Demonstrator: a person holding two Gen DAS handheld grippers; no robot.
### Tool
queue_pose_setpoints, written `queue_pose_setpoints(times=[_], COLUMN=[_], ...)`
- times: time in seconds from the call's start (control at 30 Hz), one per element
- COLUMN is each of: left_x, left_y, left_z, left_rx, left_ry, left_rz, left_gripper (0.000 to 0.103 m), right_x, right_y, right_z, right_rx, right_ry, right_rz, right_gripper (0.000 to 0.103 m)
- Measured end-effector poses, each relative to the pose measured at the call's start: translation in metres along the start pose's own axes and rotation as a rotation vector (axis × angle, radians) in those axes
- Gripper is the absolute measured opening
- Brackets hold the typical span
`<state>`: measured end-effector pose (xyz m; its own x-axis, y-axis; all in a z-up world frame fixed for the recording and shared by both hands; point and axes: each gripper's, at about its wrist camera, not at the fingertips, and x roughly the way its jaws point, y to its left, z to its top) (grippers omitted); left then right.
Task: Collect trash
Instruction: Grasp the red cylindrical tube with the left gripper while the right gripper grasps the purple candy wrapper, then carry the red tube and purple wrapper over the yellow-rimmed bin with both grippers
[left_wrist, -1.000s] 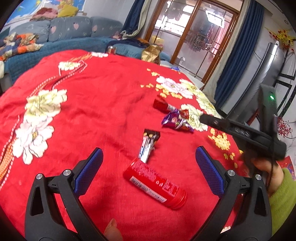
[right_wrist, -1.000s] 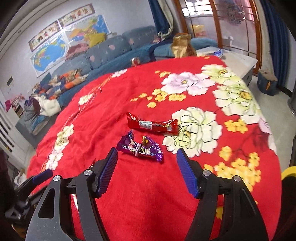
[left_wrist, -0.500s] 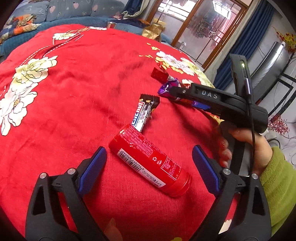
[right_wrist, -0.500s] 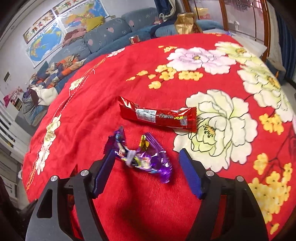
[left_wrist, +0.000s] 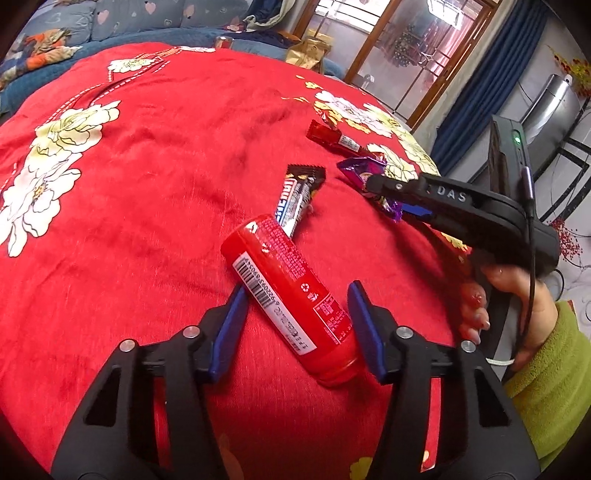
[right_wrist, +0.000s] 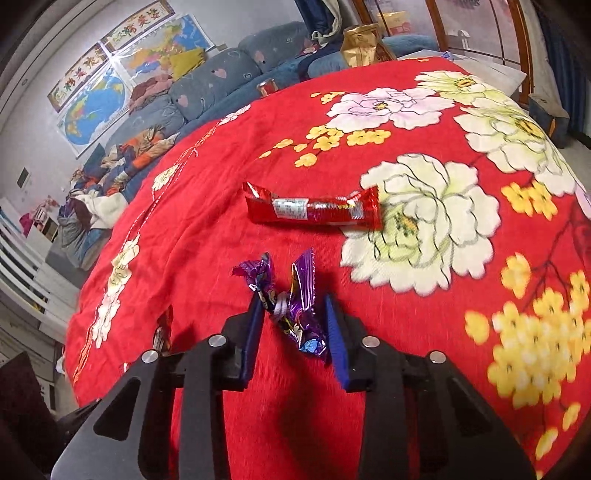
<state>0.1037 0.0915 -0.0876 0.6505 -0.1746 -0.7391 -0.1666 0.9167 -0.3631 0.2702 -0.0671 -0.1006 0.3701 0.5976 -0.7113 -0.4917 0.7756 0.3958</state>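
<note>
Left wrist view first: my left gripper (left_wrist: 297, 325) straddles the red can (left_wrist: 291, 299), which lies on its side on the red floral cloth (left_wrist: 147, 177). Its jaws are closing, with the can between them; the blue pads (left_wrist: 364, 328) look to be touching the can's sides, though I cannot tell how firmly they press. Just beyond the can's far end, and touching it, lies a dark snack bar wrapper (left_wrist: 299, 195). Farther off from the can and to its right I see the purple wrapper (left_wrist: 364, 173), with the right gripper (left_wrist: 384, 184) over it, held by a hand (left_wrist: 517, 302) in a green sleeve. Beyond that lies a red wrapper (left_wrist: 334, 138).

Right wrist view: my right gripper (right_wrist: 295, 325) has its jaws closing around the crumpled purple wrapper (right_wrist: 295, 306), which sits between the pads (right_wrist: 336, 332); the left pad touches it, the right looks just shy. Past the purple wrapper, well apart from it, the red wrapper (right_wrist: 314, 208) lies flat across the cloth (right_wrist: 424, 332).
</note>
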Motion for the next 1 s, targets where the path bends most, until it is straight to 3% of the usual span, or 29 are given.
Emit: queue_pose_setpoints(times=[0.3, 0.6, 1.0], left_x=[-0.008, -0.027, -0.029], left_y=[-0.008, -0.027, -0.079], left_z=[-0.007, -0.006, 0.004], left_rx=[0.025, 0.084, 0.192], left_ry=[0.008, -0.052, -0.097], left_rz=[-0.008, -0.035, -0.11], left_gripper=[0.033, 0.03, 0.03], right_x=[-0.032, -0.065, -0.11], right_y=[-0.009, -0.024, -0.045], right_z=[-0.029, -0.052, -0.07], right_rx=[0.027, 0.056, 0.099], right_ry=[-0.043, -0.088, -0.161], right_rz=[-0.021, -0.051, -0.084], right_gripper=[0.025, 0.025, 0.025])
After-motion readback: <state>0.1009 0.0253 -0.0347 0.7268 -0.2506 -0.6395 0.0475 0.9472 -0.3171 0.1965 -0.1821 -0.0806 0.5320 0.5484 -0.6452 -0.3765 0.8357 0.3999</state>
